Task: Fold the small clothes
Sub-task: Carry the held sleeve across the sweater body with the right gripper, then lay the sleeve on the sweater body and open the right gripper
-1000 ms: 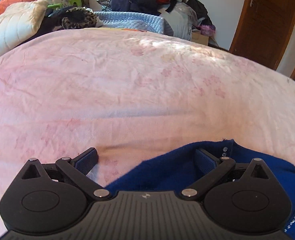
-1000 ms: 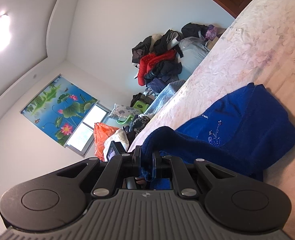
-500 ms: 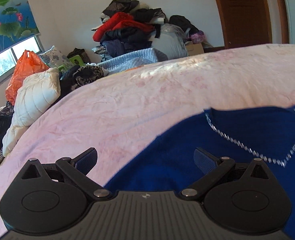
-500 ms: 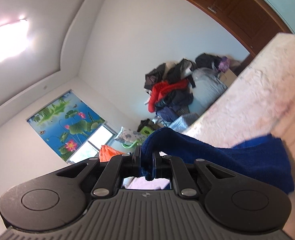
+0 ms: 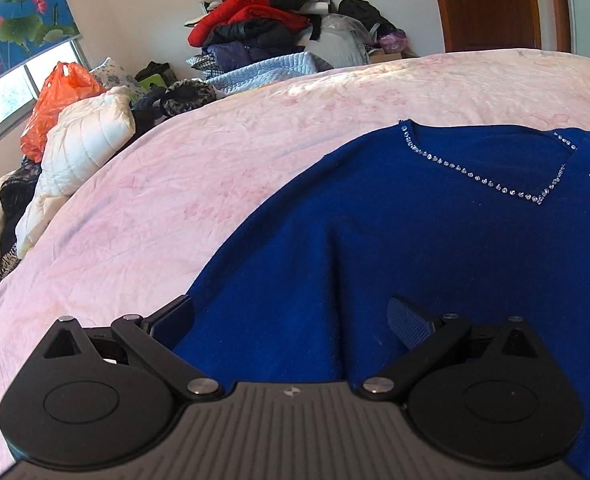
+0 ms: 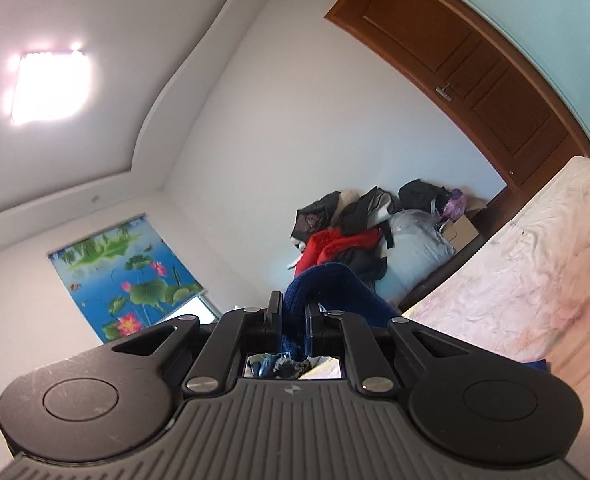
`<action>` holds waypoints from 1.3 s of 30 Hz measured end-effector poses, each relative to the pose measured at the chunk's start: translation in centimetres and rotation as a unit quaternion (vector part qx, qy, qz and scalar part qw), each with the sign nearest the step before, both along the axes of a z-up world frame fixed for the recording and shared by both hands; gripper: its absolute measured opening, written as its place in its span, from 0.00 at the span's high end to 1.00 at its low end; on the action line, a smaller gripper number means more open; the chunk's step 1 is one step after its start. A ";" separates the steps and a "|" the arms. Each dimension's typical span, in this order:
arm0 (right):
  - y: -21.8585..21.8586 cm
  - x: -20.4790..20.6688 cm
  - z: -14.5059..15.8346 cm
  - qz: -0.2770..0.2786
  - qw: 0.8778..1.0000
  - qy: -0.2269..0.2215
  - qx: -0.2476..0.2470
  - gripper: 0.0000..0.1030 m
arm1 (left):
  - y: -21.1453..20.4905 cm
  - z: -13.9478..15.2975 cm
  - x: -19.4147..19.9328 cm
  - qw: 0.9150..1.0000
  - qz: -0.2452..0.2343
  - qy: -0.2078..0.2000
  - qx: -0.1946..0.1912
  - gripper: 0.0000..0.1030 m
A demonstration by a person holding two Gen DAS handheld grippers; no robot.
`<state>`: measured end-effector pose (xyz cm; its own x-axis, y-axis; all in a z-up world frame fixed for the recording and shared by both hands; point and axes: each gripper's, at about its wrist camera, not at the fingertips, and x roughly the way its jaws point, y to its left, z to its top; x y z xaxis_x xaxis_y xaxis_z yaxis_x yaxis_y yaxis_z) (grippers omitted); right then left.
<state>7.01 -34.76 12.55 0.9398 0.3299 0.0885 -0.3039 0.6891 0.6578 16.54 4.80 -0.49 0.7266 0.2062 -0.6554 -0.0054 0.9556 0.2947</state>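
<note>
In the left wrist view the left gripper [image 5: 291, 316] hangs with jaws spread wide over a blue sweater [image 5: 435, 232], its rhinestone neckline ahead of them on the pink bedsheet [image 5: 199, 184], while in the right wrist view the right gripper [image 6: 293, 312] pinches a raised fold of that sweater [image 6: 327, 288] between nearly closed jaws.

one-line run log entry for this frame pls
stage: lifting garment | right gripper: shut on blue sweater | left gripper: open, over sweater, not gripping | surface: pink bedsheet
</note>
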 end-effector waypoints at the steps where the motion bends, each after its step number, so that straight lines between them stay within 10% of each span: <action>1: 0.8 0.7 -0.4 0.012 1.000 0.007 -0.001 0.87 | 0.2 0.0 -0.2 1.000 0.003 0.000 -0.001 0.00; 22: 15.4 11.0 -12.0 0.162 0.970 0.181 0.027 0.87 | 2.7 3.0 -4.7 0.999 0.023 -0.023 -0.035 0.00; 39: 24.5 15.2 -18.3 0.261 0.916 0.304 0.000 0.74 | 3.4 2.1 -6.4 0.998 0.046 -0.022 0.037 0.00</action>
<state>22.26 -10.31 -5.72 0.5300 0.7479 -0.3996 -0.1693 0.5551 0.8144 10.17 8.19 1.56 0.7295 0.3203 -0.6043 -0.1072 0.9262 0.3616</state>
